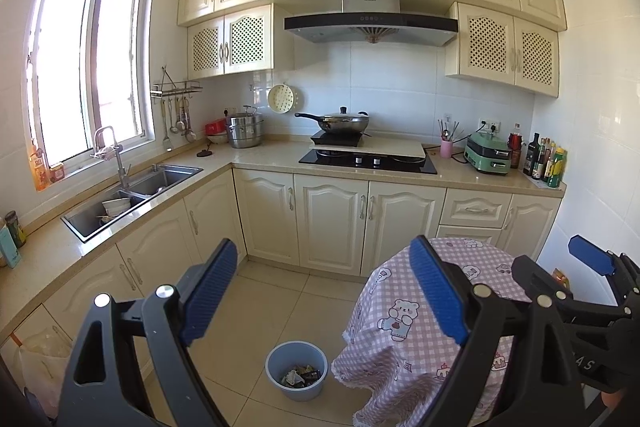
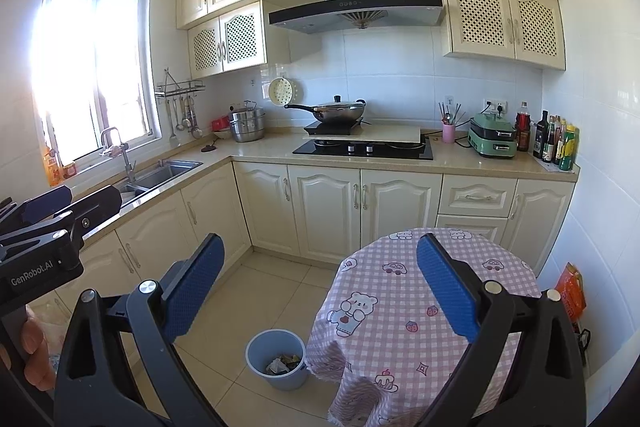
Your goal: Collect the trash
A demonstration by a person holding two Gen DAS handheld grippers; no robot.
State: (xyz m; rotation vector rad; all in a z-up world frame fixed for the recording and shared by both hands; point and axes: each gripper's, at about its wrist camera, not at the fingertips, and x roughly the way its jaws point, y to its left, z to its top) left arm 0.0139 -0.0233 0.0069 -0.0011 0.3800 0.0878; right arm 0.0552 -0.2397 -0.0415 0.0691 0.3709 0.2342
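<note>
Crumpled trash (image 1: pixel 299 375) lying inside the blue bin (image 1: pixel 297 368) on the floor, just left of the checked tablecloth (image 2: pixel 400 307). Left gripper (image 1: pixel 332 295) and right gripper (image 2: pixel 324 291): fingers spread wide, holding nothing. No loose litter visible; collecting possibly over, or more hidden elsewhere.

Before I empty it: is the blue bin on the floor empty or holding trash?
Holding trash: crumpled paper and wrappers cover the bottom of the blue bin, which stands upright.

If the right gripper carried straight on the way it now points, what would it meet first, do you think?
Probably nothing close: the open right gripper points over bare floor, between the blue bin and the covered table, toward the lower cabinet doors. Those look first in line, though depth is unclear.
</note>
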